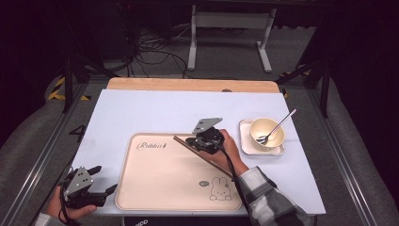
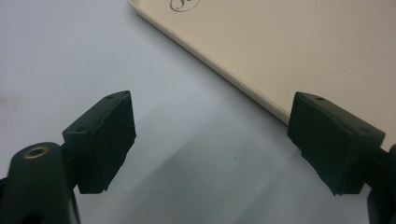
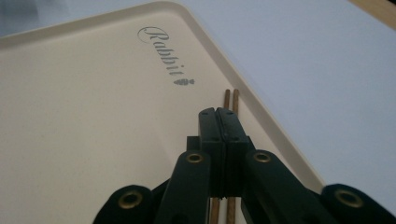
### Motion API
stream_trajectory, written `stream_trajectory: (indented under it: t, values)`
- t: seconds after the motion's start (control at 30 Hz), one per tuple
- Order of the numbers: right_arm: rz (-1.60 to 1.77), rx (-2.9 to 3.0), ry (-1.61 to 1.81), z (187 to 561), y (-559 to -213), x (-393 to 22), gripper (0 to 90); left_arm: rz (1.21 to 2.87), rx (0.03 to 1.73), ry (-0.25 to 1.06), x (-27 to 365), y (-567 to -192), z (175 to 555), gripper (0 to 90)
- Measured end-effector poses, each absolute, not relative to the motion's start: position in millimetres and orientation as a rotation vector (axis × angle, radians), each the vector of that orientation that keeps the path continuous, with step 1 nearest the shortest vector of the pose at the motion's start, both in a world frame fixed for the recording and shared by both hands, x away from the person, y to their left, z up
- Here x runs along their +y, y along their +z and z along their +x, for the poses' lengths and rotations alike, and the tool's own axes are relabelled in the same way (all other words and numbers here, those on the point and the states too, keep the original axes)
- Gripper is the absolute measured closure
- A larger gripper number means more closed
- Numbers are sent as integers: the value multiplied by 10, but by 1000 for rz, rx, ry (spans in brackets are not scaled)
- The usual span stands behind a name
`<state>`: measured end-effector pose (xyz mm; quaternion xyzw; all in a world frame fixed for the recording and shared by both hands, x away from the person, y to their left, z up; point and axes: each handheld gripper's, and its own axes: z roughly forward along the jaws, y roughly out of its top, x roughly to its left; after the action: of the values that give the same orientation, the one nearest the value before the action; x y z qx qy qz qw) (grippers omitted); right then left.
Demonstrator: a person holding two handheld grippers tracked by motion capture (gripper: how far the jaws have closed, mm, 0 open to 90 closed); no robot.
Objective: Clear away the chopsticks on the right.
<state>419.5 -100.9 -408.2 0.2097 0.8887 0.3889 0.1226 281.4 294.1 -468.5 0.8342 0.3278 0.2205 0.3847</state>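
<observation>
From where I sit, the largest thing is the bench (image 1: pixel 155 108), covered with a pale blue-white sheet and running across the middle of the high view, with a strip of bare wood along its far edge. On it, in the lower centre of the frame, lies the big cream rectangular plastic tray (image 1: pixel 155 179) with the word "Rabbit" printed near its upper left corner and a small rabbit drawing at its lower right. To the right of the tray, apart from it, stands a small white square dish (image 1: pixel 245 147) bearing a cream round bowl (image 1: pixel 275 137), and a metal spoon (image 1: pixel 278 126) leans in the bowl with its handle pointing to the upper right. I have the right gripper (image 1: pixel 203 142) over the upper middle of the tray, its fingers (image 3: pixel 218 122) closed together on a pair of thin brown wooden chopsticks (image 1: pixel 186 145); these slant from the upper left toward the lower right above the tray, and in the right gripper view their tips poke out just past the fingers near the tray's rim. The left gripper (image 1: pixel 104 188) rests at the lower left of the frame beside the tray's left edge, fingers (image 2: pixel 105 140) spread wide with nothing between them. I judge the chopsticks are picked up and being carried to the tray; setting them down is left, and the bowl, dish and spoon are still off the tray.
</observation>
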Motion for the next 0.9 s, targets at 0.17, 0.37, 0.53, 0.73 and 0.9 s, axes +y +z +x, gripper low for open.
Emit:
stream_trajectory:
  t: [0.17, 0.37, 0.53, 0.73, 0.9]
  values:
    - [595, 2648, 1051, 4297, -4222, -753, 900, 2121, 833, 556, 2950, -4688, 2813, 160]
    - [581, 2694, 986, 4381, -4345, -560, 900, 2119, 830, 549, 2953, -4695, 2812, 160]
    - [597, 2694, 940, 4454, -4381, -514, 900, 2122, 835, 545, 2953, -4698, 2810, 161]
    - [684, 2681, 924, 4558, -4434, -599, 900, 2118, 838, 543, 2954, -4700, 2808, 161]
    - [786, 2692, 964, 4600, -4435, -729, 900, 2111, 838, 548, 2965, -4695, 2806, 158]
